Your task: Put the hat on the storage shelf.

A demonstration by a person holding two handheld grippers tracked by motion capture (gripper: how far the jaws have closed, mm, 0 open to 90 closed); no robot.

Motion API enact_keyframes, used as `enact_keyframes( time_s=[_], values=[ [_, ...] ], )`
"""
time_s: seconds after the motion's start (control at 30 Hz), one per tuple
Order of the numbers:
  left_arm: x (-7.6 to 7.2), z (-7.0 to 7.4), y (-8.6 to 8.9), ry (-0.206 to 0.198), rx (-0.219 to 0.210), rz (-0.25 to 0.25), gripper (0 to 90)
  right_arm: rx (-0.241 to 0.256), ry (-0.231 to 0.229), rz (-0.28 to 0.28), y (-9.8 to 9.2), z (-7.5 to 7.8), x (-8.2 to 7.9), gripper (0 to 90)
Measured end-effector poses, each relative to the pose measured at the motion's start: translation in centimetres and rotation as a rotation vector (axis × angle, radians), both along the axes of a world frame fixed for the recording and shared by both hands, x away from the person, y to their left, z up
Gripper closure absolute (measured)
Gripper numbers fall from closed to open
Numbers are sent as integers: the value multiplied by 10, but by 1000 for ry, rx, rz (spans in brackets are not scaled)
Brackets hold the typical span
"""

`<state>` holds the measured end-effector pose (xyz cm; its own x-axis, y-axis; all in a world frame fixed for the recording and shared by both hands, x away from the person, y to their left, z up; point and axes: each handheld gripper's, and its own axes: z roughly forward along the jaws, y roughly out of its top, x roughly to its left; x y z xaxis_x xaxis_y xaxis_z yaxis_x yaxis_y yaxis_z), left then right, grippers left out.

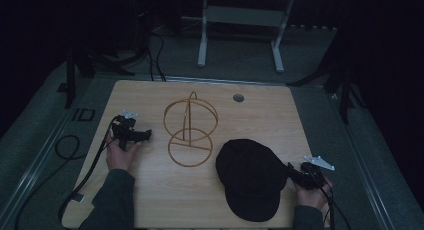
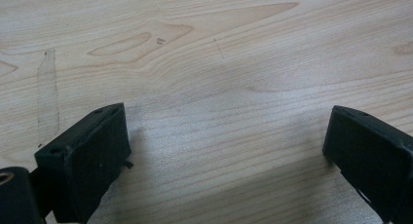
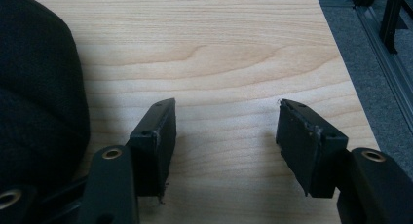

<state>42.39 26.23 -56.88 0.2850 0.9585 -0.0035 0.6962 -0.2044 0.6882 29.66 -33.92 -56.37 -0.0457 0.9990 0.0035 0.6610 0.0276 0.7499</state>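
Left gripper (image 1: 145, 135) released, fingers (image 2: 87, 156) spread wide over bare light wooden counter (image 1: 260, 110). Right gripper (image 3: 226, 136) likewise released, nothing between its fingers (image 3: 158, 136). Black fabric cap (image 1: 250, 182) flat just beside right fingers. Gold wire dome-shaped stand (image 1: 191, 130) upright beyond left fingers, apart.

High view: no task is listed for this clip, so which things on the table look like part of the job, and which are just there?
Likely part of the job:
- black cap, beside the open right gripper
- wire hat stand, mid-table
- left gripper, open over bare wood

Just there:
- grommet hole in the table
- white frame legs on the floor beyond
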Motion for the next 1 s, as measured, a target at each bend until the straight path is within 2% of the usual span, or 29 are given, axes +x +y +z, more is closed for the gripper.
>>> enact_keyframes(
  time_s=[0.63, 0.77, 0.9, 1.0],
  values=[
    [0, 0, 0, -2, 1, 2, 26, -2, 0, -29, 2, 0, -1, 394],
    [0, 0, 0, -2, 0, 3, 27, -2, 24, -3, 0, 2, 1, 396],
    [0, 0, -1, -1, 1, 4, 27, 0, 56, 48, -3, 6, 1, 461],
    [0, 0, -1, -1, -1, 4, 27, 33, 78, 81, -5, 9, 0, 490]
  ],
)
